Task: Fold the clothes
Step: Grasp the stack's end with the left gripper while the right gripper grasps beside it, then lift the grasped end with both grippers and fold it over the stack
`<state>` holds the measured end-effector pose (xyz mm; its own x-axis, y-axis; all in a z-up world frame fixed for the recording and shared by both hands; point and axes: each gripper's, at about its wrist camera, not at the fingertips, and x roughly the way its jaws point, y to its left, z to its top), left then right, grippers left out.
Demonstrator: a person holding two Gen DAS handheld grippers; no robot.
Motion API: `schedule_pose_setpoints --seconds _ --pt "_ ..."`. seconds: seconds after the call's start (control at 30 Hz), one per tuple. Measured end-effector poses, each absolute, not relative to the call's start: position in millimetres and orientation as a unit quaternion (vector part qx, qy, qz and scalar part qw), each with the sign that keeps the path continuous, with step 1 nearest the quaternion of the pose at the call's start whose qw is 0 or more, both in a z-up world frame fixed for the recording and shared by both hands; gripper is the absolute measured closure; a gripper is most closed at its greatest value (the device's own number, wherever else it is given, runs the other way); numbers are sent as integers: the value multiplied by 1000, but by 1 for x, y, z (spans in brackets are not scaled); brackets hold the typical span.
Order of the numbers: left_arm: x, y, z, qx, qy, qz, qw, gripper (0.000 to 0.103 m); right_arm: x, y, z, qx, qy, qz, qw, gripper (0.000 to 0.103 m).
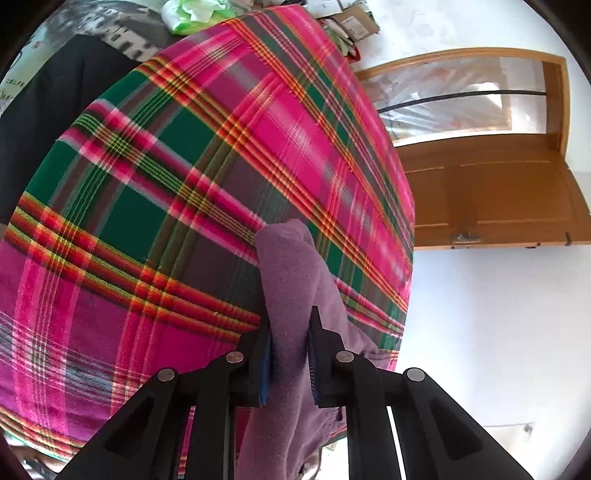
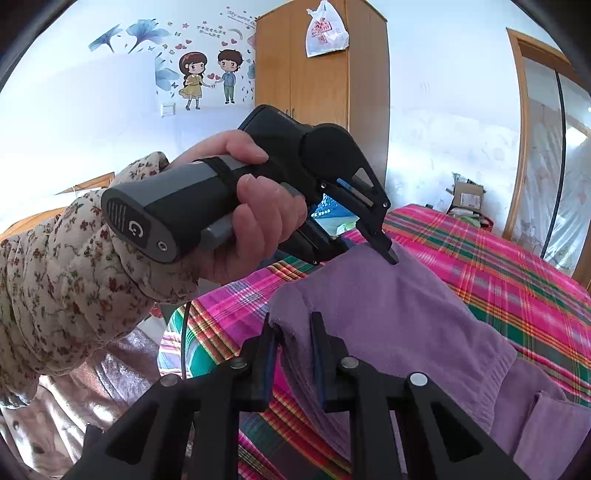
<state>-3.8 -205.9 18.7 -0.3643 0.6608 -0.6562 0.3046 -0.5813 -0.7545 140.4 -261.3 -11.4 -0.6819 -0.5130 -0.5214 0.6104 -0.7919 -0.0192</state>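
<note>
A purple fleece garment (image 1: 291, 266) hangs over a bed covered by a pink and green plaid blanket (image 1: 166, 192). My left gripper (image 1: 290, 314) is shut on a bunched fold of it, which stands up between the pads. In the right wrist view the garment (image 2: 399, 310) stretches between both tools above the plaid blanket (image 2: 509, 266). My right gripper (image 2: 293, 321) is shut on its near corner. The left gripper (image 2: 391, 258), held by a hand (image 2: 255, 225) in a floral sleeve, pinches the far edge. The rest of the garment drapes down to the right.
A wooden door (image 1: 480, 184) lies beyond the bed's right edge, with white floor (image 1: 498, 332) below it. Cardboard boxes (image 1: 354, 22) sit past the bed's far end. A wooden wardrobe (image 2: 317, 74) stands against the wall. Black cloth (image 1: 44, 122) lies at the left.
</note>
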Motion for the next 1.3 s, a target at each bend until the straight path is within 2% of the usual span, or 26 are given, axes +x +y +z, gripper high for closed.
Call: schedule_pose_setpoints --seconds 0.33,0.87,1.3 --pt "-4 -193 34 -539 -427 716 120 89 142 -250 -2 236 83 -919 305 86" --pt "-5 -143 95 -516 -403 738 165 89 158 -204 35 189 45 -937 290 86" --pt "-12 -106 116 -518 -394 735 191 89 163 -160 59 172 8 -945 279 86"
